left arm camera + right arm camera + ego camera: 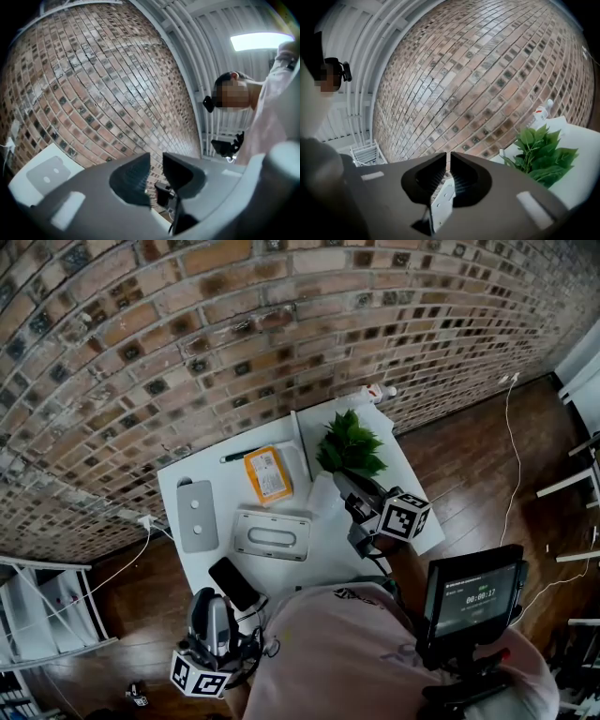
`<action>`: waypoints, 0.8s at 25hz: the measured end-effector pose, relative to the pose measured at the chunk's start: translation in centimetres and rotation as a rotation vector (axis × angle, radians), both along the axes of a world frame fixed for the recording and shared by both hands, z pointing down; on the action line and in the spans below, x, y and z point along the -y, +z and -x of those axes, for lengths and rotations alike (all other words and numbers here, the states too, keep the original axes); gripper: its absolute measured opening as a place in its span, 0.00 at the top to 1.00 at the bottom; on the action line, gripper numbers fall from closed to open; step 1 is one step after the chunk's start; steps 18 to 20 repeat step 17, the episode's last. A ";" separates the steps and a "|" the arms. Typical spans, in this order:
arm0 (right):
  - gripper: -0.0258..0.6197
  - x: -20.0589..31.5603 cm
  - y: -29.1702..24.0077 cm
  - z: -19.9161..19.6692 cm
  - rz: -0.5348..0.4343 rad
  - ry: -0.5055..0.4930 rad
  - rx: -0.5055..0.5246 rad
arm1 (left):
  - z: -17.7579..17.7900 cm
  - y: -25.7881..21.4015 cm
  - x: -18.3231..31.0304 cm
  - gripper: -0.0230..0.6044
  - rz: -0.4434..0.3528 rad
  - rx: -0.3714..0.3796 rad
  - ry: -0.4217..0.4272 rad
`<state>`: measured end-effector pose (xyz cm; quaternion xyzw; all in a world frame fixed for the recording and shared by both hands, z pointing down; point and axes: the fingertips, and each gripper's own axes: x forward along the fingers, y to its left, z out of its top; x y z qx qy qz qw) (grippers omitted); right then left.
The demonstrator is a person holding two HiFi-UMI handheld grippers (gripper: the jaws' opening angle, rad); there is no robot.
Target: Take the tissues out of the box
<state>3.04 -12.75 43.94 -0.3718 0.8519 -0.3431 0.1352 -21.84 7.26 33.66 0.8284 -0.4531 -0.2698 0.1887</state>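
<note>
The grey tissue box point(272, 533) with an oval slot lies flat on the white table point(412, 474), near its front edge. My right gripper point(345, 486) hovers over the table's right part, in front of the green plant point(350, 444), and points at the brick wall. Its jaws are shut on a white tissue point(440, 204) that hangs down from between the pads point(461, 180); in the head view the tissue point(323, 500) shows as a pale sheet to the gripper's left. My left gripper point(211, 607) is off the table's front left corner, shut, with nothing in it point(156, 161).
An orange packet point(267, 474), a grey flat plate with two dots point(197, 514) and a black phone point(234, 582) lie around the box. A pen point(248, 454) and a white bottle point(380, 392) sit near the wall. A small screen point(473, 596) is at the right.
</note>
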 end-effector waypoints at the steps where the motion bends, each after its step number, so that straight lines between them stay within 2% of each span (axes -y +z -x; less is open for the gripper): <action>1: 0.92 0.0 0.0 -0.1 0.004 0.003 0.006 | 0.0 0.0 0.0 0.82 0.001 0.000 0.000; 20: 0.92 0.5 0.4 -0.3 0.002 0.009 -0.022 | 0.1 0.3 0.6 0.82 0.012 0.009 0.000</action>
